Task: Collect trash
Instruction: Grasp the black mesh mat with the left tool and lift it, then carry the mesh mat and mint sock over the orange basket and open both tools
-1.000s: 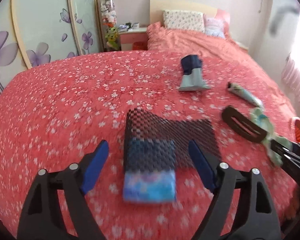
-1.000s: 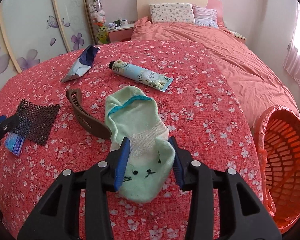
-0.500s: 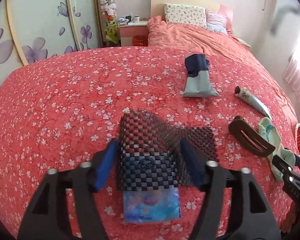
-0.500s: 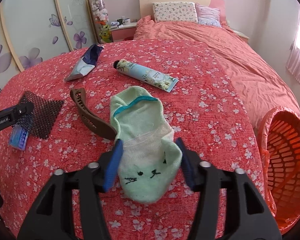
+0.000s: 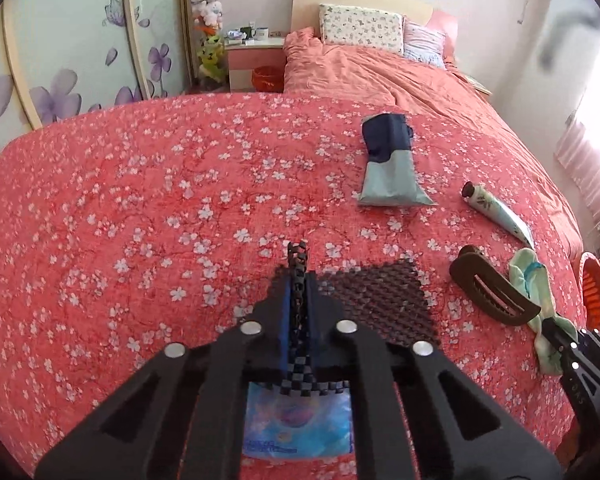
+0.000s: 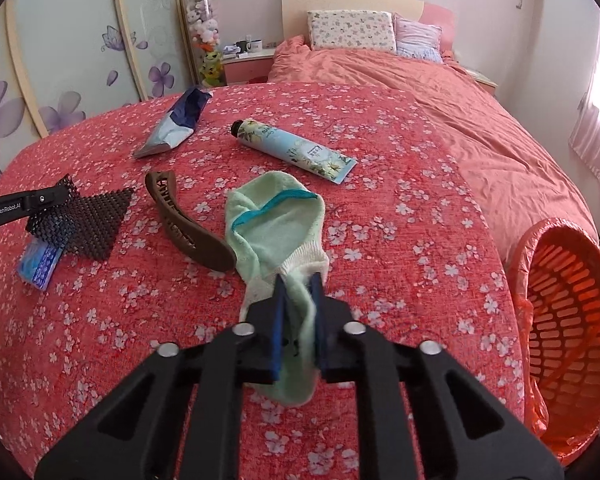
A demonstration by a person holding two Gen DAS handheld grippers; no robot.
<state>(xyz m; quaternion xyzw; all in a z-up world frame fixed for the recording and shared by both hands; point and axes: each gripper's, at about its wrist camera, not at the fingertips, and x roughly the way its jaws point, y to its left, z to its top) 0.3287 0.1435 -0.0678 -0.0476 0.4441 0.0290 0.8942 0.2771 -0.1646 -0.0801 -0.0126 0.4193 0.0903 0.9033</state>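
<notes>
Your left gripper (image 5: 298, 280) has just closed and now pinches a raised fold of the black mesh (image 5: 380, 300), its blue pads pressed together on it; the rest of the mesh lies flat on the red bedspread (image 5: 140, 220) to the right of the jaws; a blue packet (image 5: 296, 424) lies beneath the mesh's near edge, under the gripper. Your right gripper (image 6: 298, 320) has also just closed, and it clamps the toe end of the green sock (image 6: 276, 220); the sock's open cuff lies flat on the bedspread beyond the jaws. A brown clip (image 6: 188, 228) lies just left of the sock, its near end touching it; a tube (image 6: 296, 150) lies farther back, apart from the sock; a blue and grey pouch (image 6: 176, 128) lies left of the tube. The orange basket (image 6: 572, 320) sits off the bedspread's right edge, tilted with its mouth toward you.
</notes>
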